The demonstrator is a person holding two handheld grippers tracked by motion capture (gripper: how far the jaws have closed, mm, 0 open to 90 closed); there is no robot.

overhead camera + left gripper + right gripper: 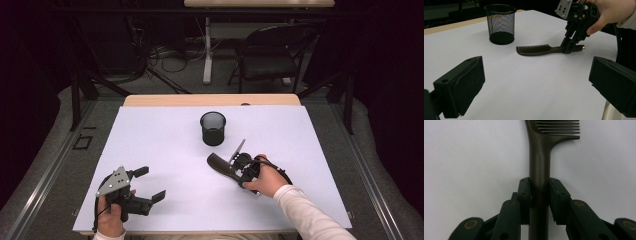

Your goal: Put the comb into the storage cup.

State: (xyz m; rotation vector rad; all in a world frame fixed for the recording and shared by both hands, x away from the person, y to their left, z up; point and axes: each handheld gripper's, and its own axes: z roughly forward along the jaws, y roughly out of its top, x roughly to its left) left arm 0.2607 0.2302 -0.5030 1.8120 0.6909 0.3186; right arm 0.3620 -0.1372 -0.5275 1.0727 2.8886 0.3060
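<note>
Right gripper (539, 195) pinching the handle of a dark comb (534, 49) that lies flat on the white table (165, 150).

The comb sits right of centre, just nearer than the mesh cup (213, 128), its handle clamped between both jaws. The left gripper (149, 184), near left, gapes wide and empty.

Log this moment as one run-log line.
right gripper: shut on comb handle | comb: flat on table | left gripper: open, empty | mesh cup: upright
</note>
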